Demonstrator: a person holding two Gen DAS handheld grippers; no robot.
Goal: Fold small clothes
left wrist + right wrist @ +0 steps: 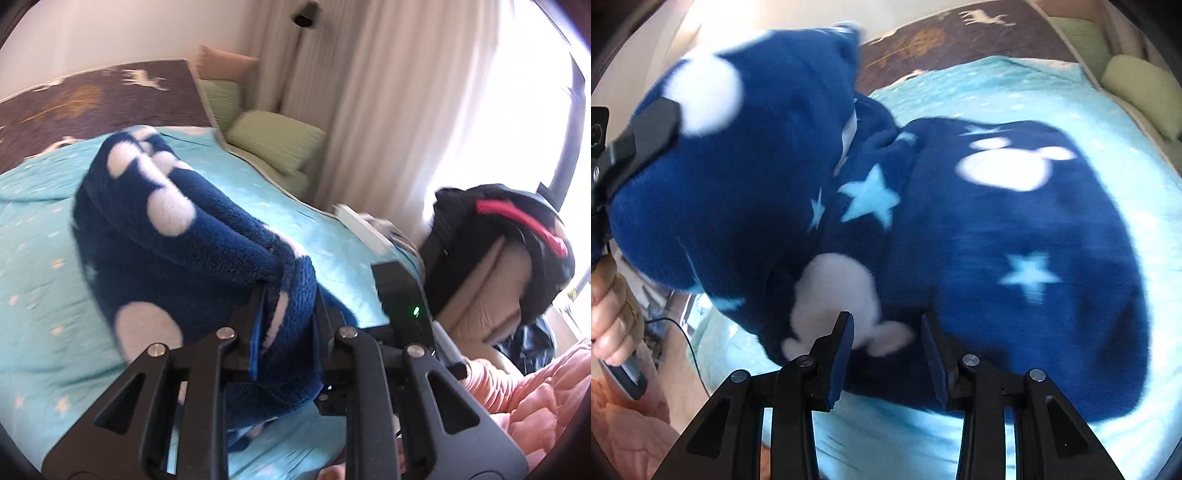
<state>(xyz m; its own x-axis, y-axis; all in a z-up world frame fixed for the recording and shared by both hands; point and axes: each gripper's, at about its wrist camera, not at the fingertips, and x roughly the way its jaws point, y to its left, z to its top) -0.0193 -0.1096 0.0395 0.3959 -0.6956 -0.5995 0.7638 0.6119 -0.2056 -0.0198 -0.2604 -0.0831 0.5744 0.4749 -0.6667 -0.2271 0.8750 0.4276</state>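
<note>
A small navy fleece garment point(979, 229) with white shapes and pale blue stars lies partly on a turquoise bedspread point(1071, 96). My left gripper point(288, 314) is shut on a bunched edge of the garment point(207, 229) and holds that part raised off the bed. It also shows in the right wrist view point(646, 129) at the far left, with the lifted fleece hanging from it. My right gripper point(886, 343) is open just above the garment's near edge, with nothing between its fingers.
A brown blanket point(92, 96) with white deer covers the bed's far end. Green cushions point(273, 140) sit beside the bed by a cream curtain point(388, 110). The person, with black headgear point(517, 236) and a pink top point(535, 398), is at the right.
</note>
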